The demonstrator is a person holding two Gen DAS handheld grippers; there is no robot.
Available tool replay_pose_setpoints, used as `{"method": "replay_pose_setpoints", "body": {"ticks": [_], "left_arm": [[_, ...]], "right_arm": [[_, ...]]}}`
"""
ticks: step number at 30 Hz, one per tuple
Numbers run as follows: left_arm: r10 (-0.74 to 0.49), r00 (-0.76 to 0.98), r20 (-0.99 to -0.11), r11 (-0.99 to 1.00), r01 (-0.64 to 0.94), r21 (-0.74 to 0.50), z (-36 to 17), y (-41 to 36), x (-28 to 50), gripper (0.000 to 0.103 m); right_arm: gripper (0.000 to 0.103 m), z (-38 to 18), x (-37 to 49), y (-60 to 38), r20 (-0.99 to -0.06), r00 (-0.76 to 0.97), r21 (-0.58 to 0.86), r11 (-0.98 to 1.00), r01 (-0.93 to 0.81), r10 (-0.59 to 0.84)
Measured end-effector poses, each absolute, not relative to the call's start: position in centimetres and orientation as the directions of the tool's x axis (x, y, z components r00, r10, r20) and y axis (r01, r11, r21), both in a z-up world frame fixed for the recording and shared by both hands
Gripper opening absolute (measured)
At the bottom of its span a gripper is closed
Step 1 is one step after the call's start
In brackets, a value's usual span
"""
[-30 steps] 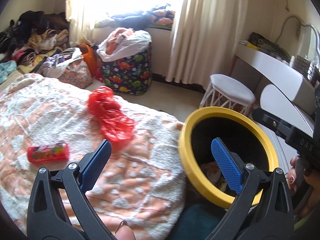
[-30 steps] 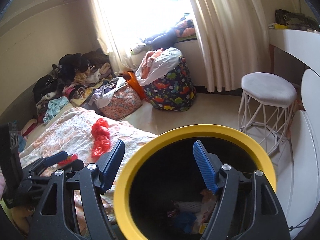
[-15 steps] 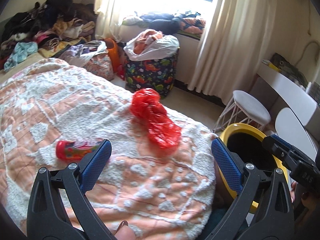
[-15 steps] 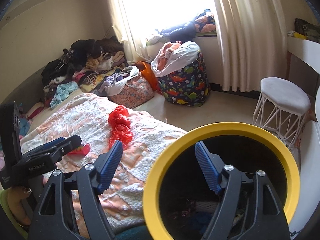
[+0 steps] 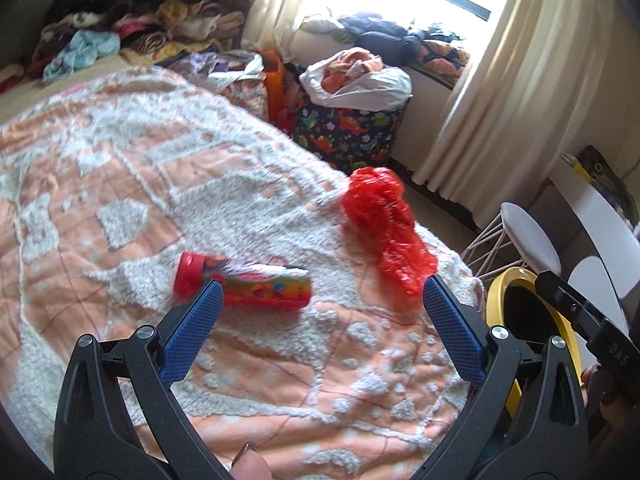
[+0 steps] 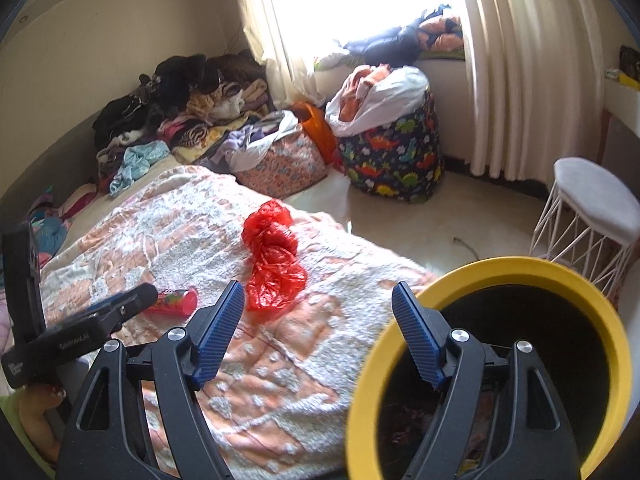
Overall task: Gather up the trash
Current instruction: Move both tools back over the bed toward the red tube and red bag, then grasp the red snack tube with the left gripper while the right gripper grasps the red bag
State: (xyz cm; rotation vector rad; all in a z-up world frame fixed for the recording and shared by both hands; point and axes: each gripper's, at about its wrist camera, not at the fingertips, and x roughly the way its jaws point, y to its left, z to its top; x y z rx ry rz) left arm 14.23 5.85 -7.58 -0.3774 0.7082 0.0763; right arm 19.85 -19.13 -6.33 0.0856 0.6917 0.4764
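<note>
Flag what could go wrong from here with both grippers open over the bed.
The tube lies on its side on soft, lumpy bedding, so it may roll away from the left gripper. The crumpled red bag could snag or slip from a partial pinch. The yellow-rimmed bin beside the right gripper could be knocked.

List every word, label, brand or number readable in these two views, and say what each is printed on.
"DAS": on the black body of the right gripper, seen at the edge of the left wrist view; the word is cut off there.
White lettering on the black body of the left gripper, in the right wrist view: too blurred to read.
Print on the colourful tube lying on the bedspread: blurred, unreadable.
</note>
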Motion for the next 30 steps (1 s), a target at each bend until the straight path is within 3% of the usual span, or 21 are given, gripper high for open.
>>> {"method": "replay_pose_setpoints", "body": {"ticks": [12, 24, 27, 30], "left_arm": [[-0.145, 0.718, -0.68, 0.831, -0.284, -0.478, -11.1, 9.4, 14.3, 0.089], [-0.161, 0.719, -0.676, 0.778, -0.329, -0.535, -12.1, 10.2, 16.0, 0.089], [-0.158, 0.719, -0.677, 0.765, -0.344, -0.544, -12.2, 10.3, 16.5, 0.089], [-0.153, 0.719, -0.678, 0.75, -0.363, -0.553, -12.4, 10.5, 17.1, 0.087]], "right_arm": [[0.065, -9.5, 25.3, -13.6, -0.695, 0.547, 0.276, 0.875, -0.398, 0.468], [0.059, -13.3, 29.0, -10.8, -0.777, 0.474, 0.282, 0.902, -0.325, 0.414], [0.051, -13.6, 28.8, -11.0, -0.774, 0.481, 0.287, 0.905, -0.314, 0.412], [0.029, -13.7, 28.6, -11.3, -0.768, 0.478, 0.299, 0.899, -0.319, 0.425]]}}
